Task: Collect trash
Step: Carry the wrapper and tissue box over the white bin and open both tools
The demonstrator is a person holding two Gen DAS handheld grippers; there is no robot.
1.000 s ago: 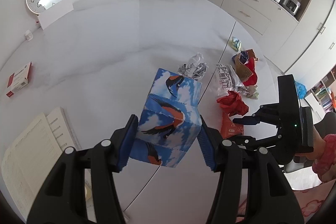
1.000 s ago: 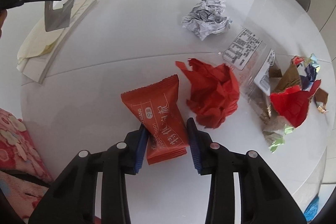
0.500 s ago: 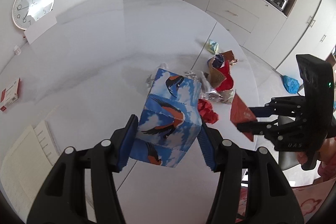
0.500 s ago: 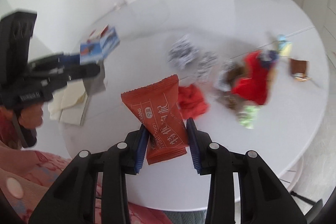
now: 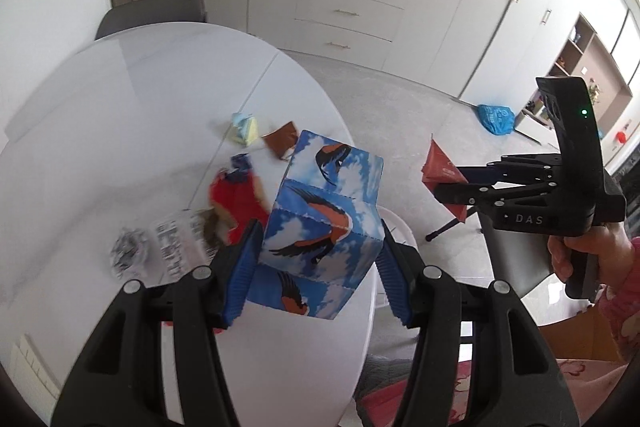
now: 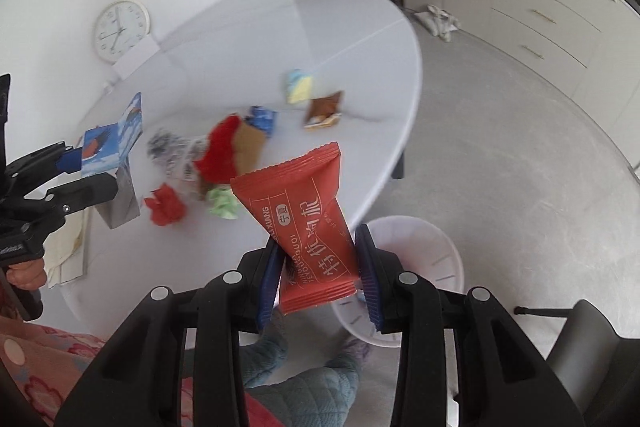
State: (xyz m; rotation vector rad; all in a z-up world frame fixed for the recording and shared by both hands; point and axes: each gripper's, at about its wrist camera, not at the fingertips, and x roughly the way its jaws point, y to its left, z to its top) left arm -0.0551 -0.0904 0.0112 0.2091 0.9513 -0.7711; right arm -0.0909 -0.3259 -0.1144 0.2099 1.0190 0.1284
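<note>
My left gripper [image 5: 316, 271] is shut on a blue carton with bird pictures [image 5: 320, 223], held above the white round table [image 5: 120, 107]. My right gripper [image 6: 318, 279] is shut on a red snack wrapper [image 6: 304, 211], held past the table's edge above a white bin [image 6: 420, 247] on the floor. The right gripper with the wrapper [image 5: 440, 171] also shows in the left wrist view, and the left gripper's carton [image 6: 112, 143] in the right wrist view. Loose trash lies on the table: red crumpled paper [image 6: 166, 207], a red and brown pile [image 6: 228, 151], a brown wrapper [image 6: 324, 109], a yellow-blue scrap [image 6: 298, 85].
A wall clock [image 6: 120, 31] hangs behind the table. A grey chair [image 5: 156, 11] stands at the far side. Cabinets [image 5: 360, 7] line the wall. A blue bag [image 5: 496, 117] lies on the floor. A booklet [image 6: 68, 251] lies on the table's near left.
My right gripper has lifted the red wrapper off the table and swung it right, out over the floor bin. My left gripper has turned right with the carton.
</note>
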